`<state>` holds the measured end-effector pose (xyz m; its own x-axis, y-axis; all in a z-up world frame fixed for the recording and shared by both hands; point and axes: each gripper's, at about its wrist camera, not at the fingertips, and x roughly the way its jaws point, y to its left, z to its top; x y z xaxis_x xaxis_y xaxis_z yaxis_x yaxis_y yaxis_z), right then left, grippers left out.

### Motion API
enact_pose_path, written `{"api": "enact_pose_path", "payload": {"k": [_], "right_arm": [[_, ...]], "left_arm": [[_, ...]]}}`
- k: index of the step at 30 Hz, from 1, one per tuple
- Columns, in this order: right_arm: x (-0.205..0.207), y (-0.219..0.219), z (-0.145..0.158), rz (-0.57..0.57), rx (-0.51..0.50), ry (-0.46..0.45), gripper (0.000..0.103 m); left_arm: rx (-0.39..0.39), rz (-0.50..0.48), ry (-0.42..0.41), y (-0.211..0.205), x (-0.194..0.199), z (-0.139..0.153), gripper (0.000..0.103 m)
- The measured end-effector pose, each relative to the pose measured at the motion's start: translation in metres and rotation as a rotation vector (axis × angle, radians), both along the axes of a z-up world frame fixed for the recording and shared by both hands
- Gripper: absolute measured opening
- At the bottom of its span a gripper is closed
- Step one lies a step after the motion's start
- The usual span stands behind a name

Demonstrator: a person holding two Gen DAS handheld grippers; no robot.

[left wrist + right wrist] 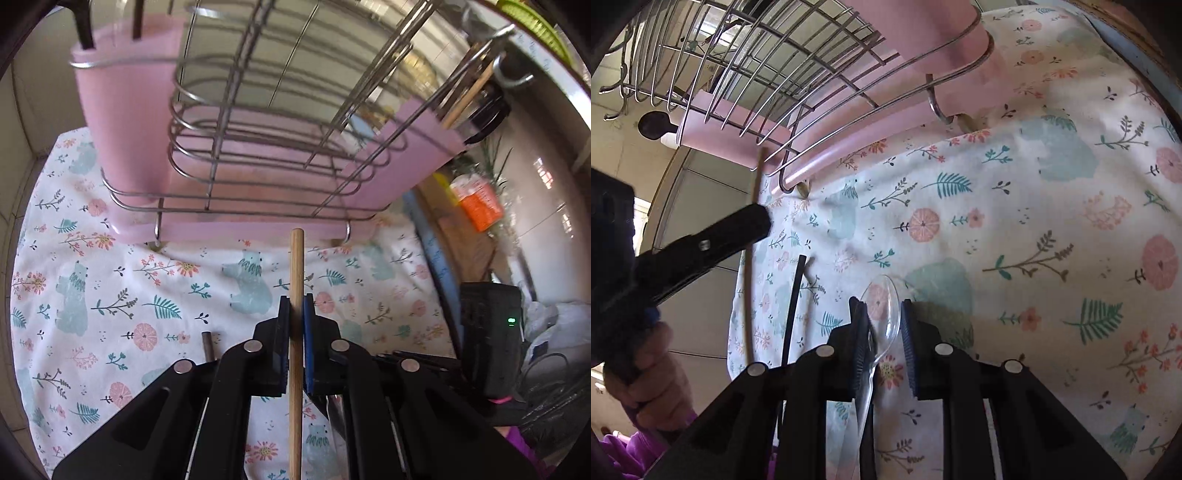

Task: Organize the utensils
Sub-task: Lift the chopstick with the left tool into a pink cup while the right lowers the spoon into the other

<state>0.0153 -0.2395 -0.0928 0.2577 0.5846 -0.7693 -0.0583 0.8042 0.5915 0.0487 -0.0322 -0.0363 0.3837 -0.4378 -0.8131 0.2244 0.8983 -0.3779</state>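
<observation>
My left gripper (295,317) is shut on a wooden chopstick (296,273), held upright just in front of the wire utensil rack (258,147) with its pink cups (122,122). It also shows in the right wrist view (701,240) at left, chopstick (755,229) in it. My right gripper (884,325) is part open around a clear plastic spoon (886,314) that lies on the floral cloth (1015,221), the jaws on either side of the bowl. A black chopstick (794,306) lies on the cloth to its left.
Dark utensil handles (86,33) stand in the left pink cup. A wooden handle (469,92) sticks out of the right cup. A black box (491,332) and an orange packet (480,203) sit right of the cloth. A dark rod end (207,347) lies by the left gripper.
</observation>
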Motion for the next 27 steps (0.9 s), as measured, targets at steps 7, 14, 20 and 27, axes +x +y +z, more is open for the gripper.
{"api": "enact_pose_path", "payload": {"k": [7, 14, 20, 27], "right_arm": [[-0.017, 0.007, 0.015, -0.03, -0.016, -0.095, 0.003], [-0.031, -0.005, 0.076, -0.094, -0.045, -0.327, 0.003], [-0.039, -0.025, 0.148, -0.189, -0.096, -0.573, 0.003], [-0.043, -0.053, 0.233, -0.357, -0.222, -0.919, 0.003]], "left_arm": [[-0.059, 0.039, -0.1, 0.024, -0.023, 0.031, 0.006], [-0.117, 0.146, -0.261, 0.059, -0.05, 0.063, 0.006], [-0.172, 0.224, -0.434, 0.082, -0.061, 0.106, 0.006], [-0.198, 0.28, -0.606, 0.091, -0.061, 0.145, 0.006]]}}
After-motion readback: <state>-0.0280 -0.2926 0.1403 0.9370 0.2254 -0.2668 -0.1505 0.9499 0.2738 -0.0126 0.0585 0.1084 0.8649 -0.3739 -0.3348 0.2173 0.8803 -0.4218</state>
